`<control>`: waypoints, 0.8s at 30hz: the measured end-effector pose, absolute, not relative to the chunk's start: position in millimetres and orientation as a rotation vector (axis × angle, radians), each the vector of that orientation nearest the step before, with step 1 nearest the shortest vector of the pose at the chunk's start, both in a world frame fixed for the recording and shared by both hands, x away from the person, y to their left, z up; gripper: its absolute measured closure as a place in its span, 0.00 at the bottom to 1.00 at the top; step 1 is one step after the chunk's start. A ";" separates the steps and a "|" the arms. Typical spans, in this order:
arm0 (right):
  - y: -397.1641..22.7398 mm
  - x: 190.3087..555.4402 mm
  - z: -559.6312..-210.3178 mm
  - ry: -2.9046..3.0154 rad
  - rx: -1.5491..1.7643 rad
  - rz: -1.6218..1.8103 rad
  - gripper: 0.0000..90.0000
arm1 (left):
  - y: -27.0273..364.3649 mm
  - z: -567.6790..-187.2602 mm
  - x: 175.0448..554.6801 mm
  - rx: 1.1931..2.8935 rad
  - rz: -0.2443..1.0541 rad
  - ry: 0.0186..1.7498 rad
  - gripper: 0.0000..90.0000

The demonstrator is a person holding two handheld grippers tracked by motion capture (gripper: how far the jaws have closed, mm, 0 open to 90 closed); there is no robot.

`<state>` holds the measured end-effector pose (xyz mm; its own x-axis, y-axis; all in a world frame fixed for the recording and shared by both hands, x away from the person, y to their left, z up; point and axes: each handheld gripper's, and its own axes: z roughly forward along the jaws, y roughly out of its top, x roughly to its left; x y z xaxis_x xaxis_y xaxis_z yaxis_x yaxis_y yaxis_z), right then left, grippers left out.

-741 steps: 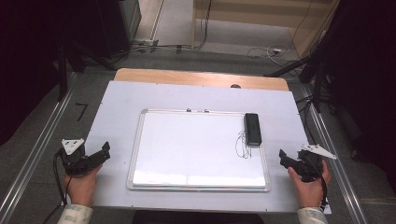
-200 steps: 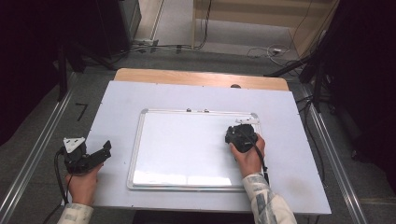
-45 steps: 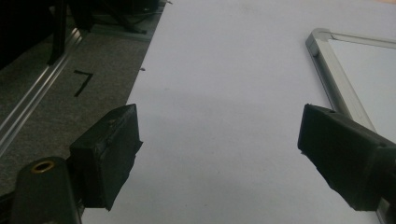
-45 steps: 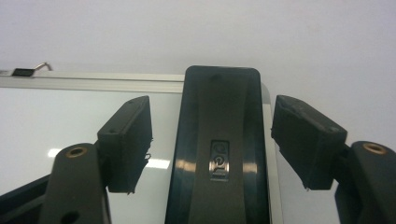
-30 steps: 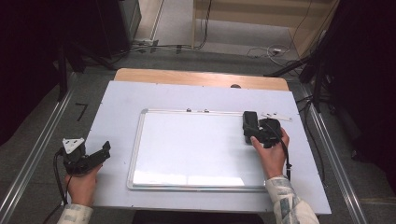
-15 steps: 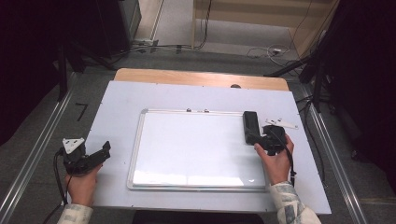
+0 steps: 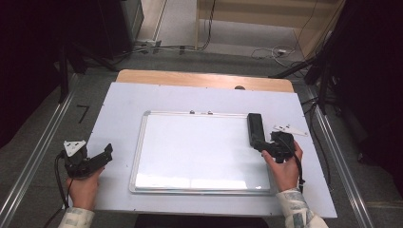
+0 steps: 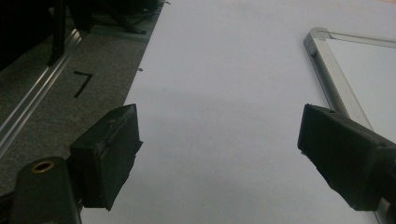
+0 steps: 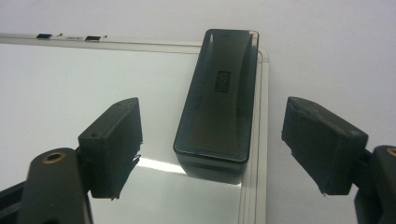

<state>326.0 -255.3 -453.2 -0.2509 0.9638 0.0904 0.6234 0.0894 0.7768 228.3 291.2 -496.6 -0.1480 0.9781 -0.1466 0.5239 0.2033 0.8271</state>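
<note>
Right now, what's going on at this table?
A person holds a gripper in each hand at a table. The right gripper sits just behind a black eraser that lies along the right edge of a whiteboard. Its jaws have just been opening and stand apart, clear of the eraser, so it appears to have been set down. The board's surface looks clean. The left gripper rests open on the table left of the board.
</note>
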 end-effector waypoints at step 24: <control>-270.6 309.8 -449.1 1.909 1.561 1.023 0.20 | 291.4 -496.0 228.0 1.404 0.820 1.771 0.15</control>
<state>309.8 -270.6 -449.1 -0.2444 0.9646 0.0989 0.6167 0.0759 0.7836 228.0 291.4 -496.0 -0.1467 0.9780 -0.1487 0.5190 0.2040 0.8301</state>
